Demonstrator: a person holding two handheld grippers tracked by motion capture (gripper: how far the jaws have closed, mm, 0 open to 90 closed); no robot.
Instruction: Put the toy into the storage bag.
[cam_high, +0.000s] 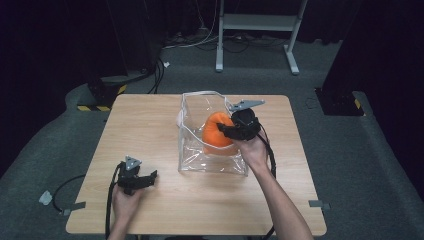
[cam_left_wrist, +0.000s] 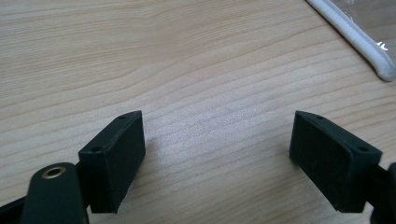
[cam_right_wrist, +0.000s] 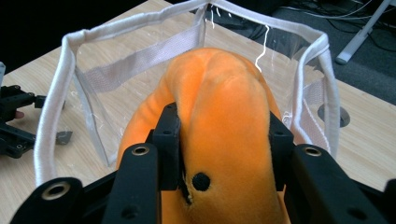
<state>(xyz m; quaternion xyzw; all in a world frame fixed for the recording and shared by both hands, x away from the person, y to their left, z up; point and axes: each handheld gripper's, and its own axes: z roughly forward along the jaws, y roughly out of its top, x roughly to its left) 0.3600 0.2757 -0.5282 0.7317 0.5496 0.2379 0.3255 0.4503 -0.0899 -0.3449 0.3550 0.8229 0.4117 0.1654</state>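
An orange plush toy (cam_high: 216, 132) hangs in the open top of a clear plastic bag (cam_high: 200, 156) with white trim, which stands upright at the middle of the wooden table (cam_high: 150, 120). My right gripper (cam_high: 226, 131) comes from the bag's right side and is shut on the toy. In the right gripper view both pads squeeze the plush (cam_right_wrist: 224, 93) just above the bag's white rim (cam_right_wrist: 51, 107). My left gripper (cam_high: 146, 180) rests low at the table's front left, jaws wide apart. In its own view the left gripper (cam_left_wrist: 217, 135) has only bare wood between its pads.
A white strap (cam_left_wrist: 359, 39) of the bag lies at the top right of the left gripper view. On the grey floor behind the table stand a white metal frame (cam_high: 255, 22), cables and black stands. A round grey grommet (cam_right_wrist: 332, 114) sits in the tabletop beyond the bag.
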